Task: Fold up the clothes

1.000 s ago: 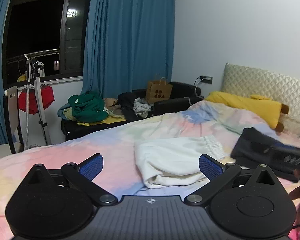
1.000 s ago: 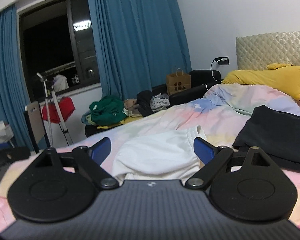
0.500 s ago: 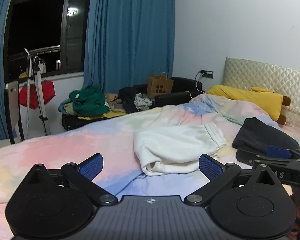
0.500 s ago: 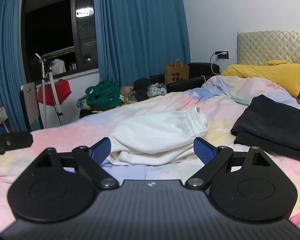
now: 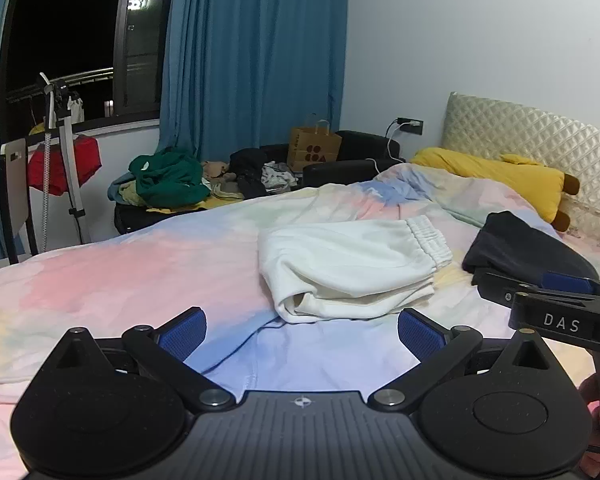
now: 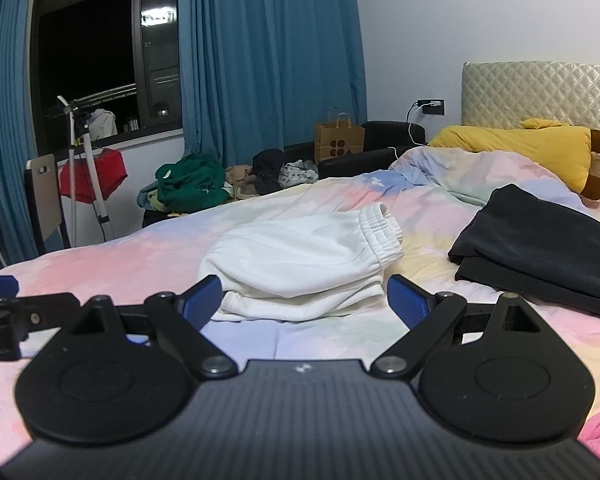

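Note:
A white garment with an elastic waistband lies folded on the pastel bedspread; it also shows in the right wrist view. My left gripper is open and empty, held back from the garment's near edge. My right gripper is open and empty, just in front of the garment. The right gripper's body shows at the right of the left wrist view. A folded black garment lies to the right of the white one.
A yellow plush pillow lies by the quilted headboard. A sofa beyond the bed holds a pile of clothes and a paper bag. A stand with a red cloth is at the left by the window.
Both grippers have drawn back and risen from the white garment, so more bedspread shows in front of it. The right gripper's body has come into the left wrist view. The jaws stay open.

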### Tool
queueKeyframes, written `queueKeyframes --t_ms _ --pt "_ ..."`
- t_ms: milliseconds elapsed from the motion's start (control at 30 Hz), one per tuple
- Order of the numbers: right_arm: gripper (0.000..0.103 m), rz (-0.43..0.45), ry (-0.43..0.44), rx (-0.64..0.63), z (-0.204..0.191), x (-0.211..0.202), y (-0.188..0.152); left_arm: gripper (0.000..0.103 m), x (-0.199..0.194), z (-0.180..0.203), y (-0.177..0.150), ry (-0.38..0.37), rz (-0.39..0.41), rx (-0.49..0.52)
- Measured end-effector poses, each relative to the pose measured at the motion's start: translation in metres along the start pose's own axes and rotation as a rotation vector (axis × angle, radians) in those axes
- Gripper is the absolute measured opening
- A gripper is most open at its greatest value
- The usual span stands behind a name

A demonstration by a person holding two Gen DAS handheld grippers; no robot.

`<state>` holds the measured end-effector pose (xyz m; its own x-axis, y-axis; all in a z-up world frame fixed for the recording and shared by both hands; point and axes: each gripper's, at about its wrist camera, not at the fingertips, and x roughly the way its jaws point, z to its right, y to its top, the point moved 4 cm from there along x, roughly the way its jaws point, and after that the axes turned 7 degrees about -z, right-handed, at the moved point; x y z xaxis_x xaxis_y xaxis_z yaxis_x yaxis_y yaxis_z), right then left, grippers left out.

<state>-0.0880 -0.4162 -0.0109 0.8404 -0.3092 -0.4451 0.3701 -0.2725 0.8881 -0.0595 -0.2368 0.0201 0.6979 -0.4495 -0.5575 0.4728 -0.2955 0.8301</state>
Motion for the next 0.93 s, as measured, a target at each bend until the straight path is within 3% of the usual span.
queueKeyframes --t_ms 933 --pt "0.091 -0.023 -0.016 -0.009 -0.0012 0.0049 -0.0033 0.103 -0.0052 0.0009 -0.0036 0.019 0.006 -0.008"
